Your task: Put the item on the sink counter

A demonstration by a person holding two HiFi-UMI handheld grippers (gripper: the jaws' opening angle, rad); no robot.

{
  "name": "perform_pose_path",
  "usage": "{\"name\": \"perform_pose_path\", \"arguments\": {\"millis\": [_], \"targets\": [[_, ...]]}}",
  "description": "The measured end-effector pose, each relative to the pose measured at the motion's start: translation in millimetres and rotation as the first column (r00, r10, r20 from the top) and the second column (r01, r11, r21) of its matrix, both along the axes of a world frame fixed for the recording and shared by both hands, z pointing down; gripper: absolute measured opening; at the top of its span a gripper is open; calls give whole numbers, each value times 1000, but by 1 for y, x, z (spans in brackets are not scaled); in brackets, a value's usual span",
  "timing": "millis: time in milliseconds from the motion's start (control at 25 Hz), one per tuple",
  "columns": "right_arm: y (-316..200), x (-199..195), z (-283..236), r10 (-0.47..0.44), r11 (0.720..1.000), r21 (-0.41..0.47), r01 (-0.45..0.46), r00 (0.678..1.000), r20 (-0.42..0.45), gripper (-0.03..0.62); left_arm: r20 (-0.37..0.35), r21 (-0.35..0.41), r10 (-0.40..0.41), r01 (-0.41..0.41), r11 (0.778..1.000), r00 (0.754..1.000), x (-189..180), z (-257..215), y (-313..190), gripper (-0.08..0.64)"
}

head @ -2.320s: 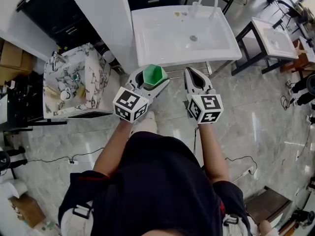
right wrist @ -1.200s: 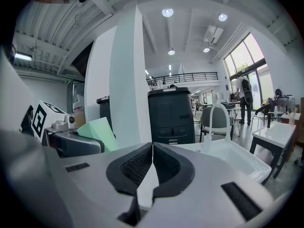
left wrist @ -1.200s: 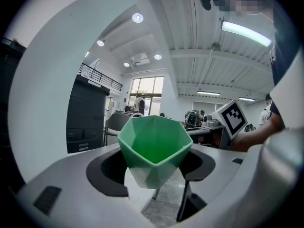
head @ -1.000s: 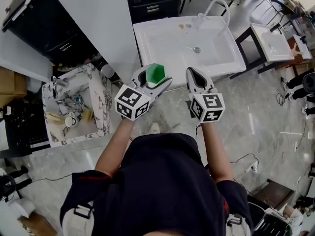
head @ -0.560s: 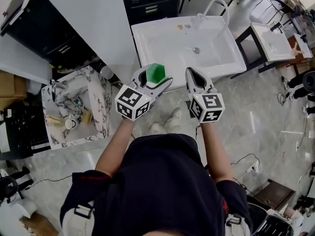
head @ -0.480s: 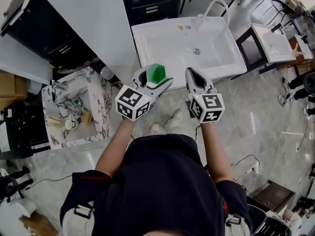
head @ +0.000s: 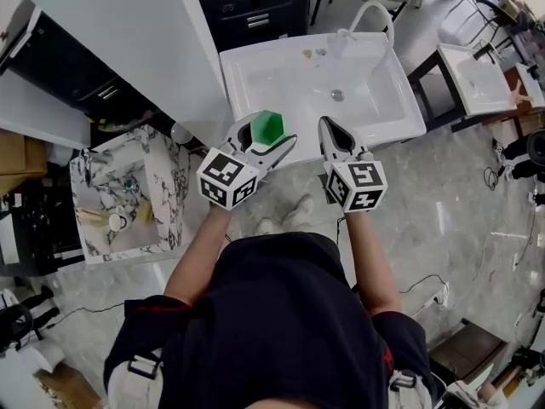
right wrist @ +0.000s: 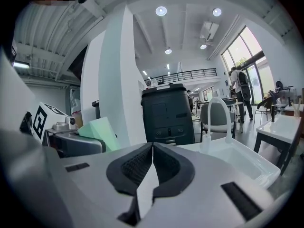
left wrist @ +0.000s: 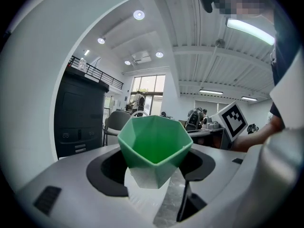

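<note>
A green faceted cup (left wrist: 153, 144) is pinched between the jaws of the left tool (head: 274, 133) and is held in the air at the near edge of the white sink (head: 289, 79), not set down on it. The right tool (head: 329, 126) is carried just beside it, its jaws pressed together and empty.

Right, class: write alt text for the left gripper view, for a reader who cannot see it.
A green faceted cup, open end toward the camera, sits clamped between the grey jaws of the left gripper. Behind it stand a black cabinet and a grey chair; a black-and-white marker cube shows at right.
</note>
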State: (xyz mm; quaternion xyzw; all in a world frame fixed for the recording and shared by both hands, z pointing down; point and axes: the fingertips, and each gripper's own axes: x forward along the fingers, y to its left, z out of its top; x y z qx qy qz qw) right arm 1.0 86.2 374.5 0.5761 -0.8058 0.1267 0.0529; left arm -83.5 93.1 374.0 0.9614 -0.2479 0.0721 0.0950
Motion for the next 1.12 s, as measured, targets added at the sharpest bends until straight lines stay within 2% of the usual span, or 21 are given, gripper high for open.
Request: {"name": "perform_pose_path", "arguments": {"millis": [600,1120], "targets": [[-51,56,9,-35,999,-11,35,999,22,35,15,0,-27,27,1000,1000,60,2,-50,310],[-83,89,11,-84,996,-8,85,996,34,35,21,-1,-84,84,996,996,92,3,-80,310]]}}
